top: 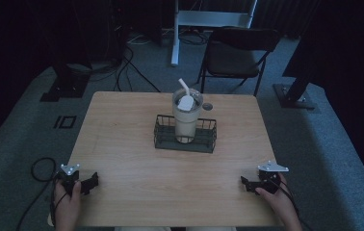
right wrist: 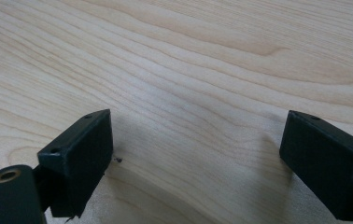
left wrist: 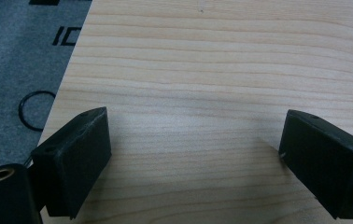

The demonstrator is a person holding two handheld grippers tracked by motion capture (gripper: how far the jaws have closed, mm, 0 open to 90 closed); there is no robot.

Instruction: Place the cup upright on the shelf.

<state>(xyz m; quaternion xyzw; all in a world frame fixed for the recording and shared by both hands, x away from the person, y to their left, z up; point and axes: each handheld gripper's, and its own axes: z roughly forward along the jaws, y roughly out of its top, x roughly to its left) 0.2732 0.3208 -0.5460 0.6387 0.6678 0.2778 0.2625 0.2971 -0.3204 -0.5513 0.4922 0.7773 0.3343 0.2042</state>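
Note:
A tall clear tumbler with a white lid and straw stands upright inside a black wire basket at the middle of the wooden table. My left gripper rests at the near left corner, held by a hand, jaws wide apart over bare wood. Over at the near right corner my right gripper is also open, with nothing between its jaws. Both are far from the basket.
A small dark round object lies on the table behind the basket. Beyond the table stand a black folding chair and stand bases on grey carpet. A cable loop lies on the floor at left.

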